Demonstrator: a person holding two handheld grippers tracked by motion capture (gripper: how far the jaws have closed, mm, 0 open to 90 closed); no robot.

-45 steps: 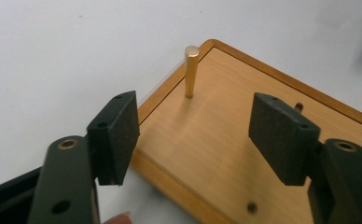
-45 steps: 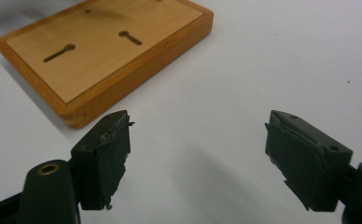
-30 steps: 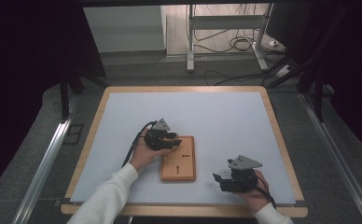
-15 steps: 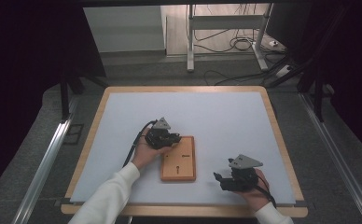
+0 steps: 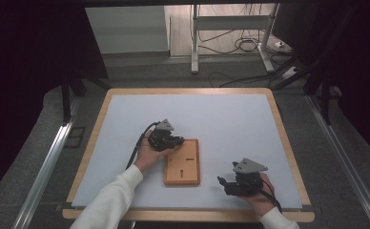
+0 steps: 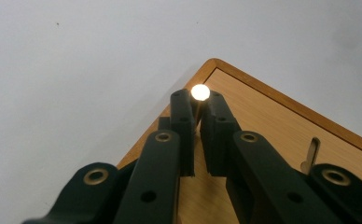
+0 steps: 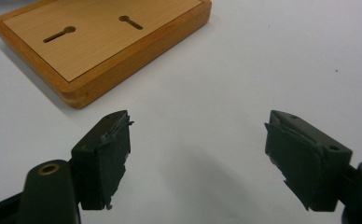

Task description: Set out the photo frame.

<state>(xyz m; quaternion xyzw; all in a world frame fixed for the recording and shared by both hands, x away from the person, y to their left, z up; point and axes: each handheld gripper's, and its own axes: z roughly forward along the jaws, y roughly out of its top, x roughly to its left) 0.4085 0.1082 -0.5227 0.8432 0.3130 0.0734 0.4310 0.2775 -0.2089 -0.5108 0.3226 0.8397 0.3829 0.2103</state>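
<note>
At the wooden board's (image 5: 182, 163) far corner, the left gripper (image 6: 197, 105) has just closed its jaws on a small white-headed pin (image 6: 200, 92); the right gripper's (image 7: 195, 154) jaws rest spread wide nearby

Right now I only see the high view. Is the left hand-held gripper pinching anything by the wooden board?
Observer: Yes. The left hand-held gripper has just been closing its jaws on a small white round knob at the corner of the wooden board.
Operator: And the other one?
Observer: The right hand-held gripper stands wide open, nothing between its jaws.
Operator: What are the board's dark marks?
Observer: Two keyhole-shaped slots.
</note>
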